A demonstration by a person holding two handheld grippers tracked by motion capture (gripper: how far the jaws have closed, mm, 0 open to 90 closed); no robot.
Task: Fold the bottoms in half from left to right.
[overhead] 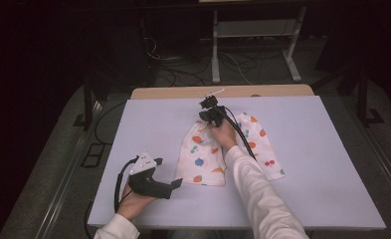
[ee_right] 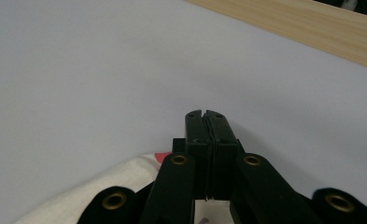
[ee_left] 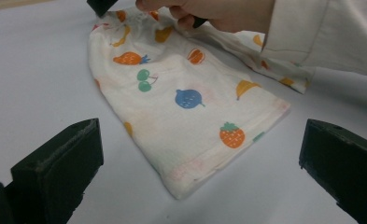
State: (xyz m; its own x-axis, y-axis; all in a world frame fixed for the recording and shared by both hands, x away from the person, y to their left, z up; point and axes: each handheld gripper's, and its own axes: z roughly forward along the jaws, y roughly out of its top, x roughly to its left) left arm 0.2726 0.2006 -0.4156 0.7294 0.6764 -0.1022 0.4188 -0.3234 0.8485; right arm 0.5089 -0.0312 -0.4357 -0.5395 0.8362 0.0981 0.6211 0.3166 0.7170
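Across the pale lilac table top (overhead: 302, 164) lies a white cotton garment printed with coloured fruit (overhead: 203, 157), spread flat near the middle. Right gripper (overhead: 209, 115) sits at its far edge, jaws pressed together, cloth beneath them. Left gripper (overhead: 175, 183) hovers just beside the near hem, jaws spread wide, holding nothing.

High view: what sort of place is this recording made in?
Probably a lab or recording workspace, not a home: a white-topped table in a dark room, loose cables on the floor behind, and a metal-legged bench frame beyond.
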